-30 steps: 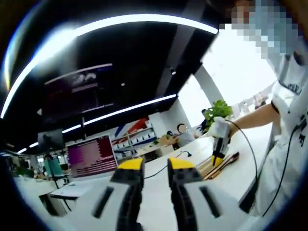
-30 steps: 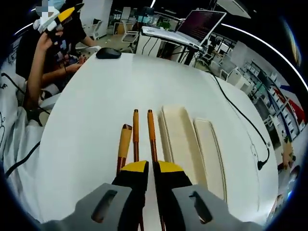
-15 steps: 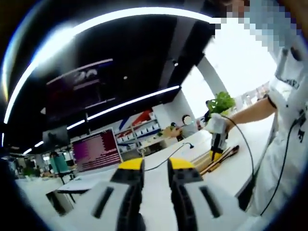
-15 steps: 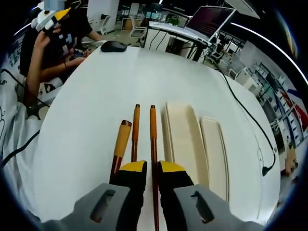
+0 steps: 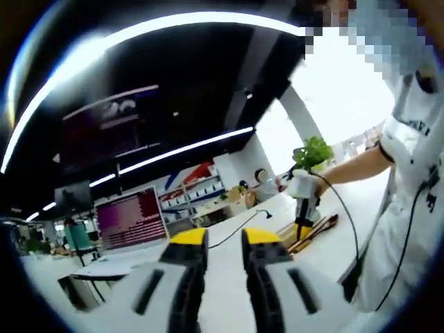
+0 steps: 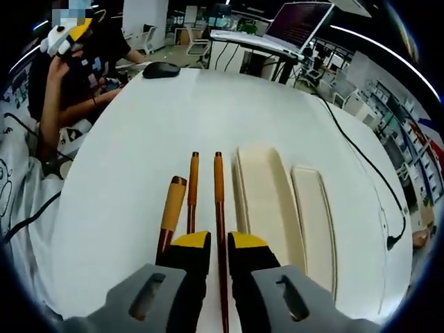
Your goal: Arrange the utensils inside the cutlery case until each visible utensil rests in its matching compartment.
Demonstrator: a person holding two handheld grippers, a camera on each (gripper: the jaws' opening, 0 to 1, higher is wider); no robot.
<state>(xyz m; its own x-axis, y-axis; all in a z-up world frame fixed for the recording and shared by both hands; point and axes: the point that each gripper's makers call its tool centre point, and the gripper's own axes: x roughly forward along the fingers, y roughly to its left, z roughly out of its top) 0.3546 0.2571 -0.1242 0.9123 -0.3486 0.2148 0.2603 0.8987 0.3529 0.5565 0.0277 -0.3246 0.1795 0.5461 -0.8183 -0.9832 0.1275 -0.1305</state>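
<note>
white table; right gripper straddles chopstick, beside cutlery case.

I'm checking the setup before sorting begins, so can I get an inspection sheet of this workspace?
Surface: round white table, mostly bare.
Job's things: cream two-part cutlery case, nothing seen inside; two orange-tipped wooden chopsticks and a broader brown-handled wooden utensil lie on the table beside it.
Clutter: black computer mouse at the far edge.
Grippers: right tool straddles one chopstick, grip unclear; left tool is raised, open and empty.
Cables: black cable crosses the table past the case.
Surroundings: purple-screen laptop, green plant, office shelving.
</note>
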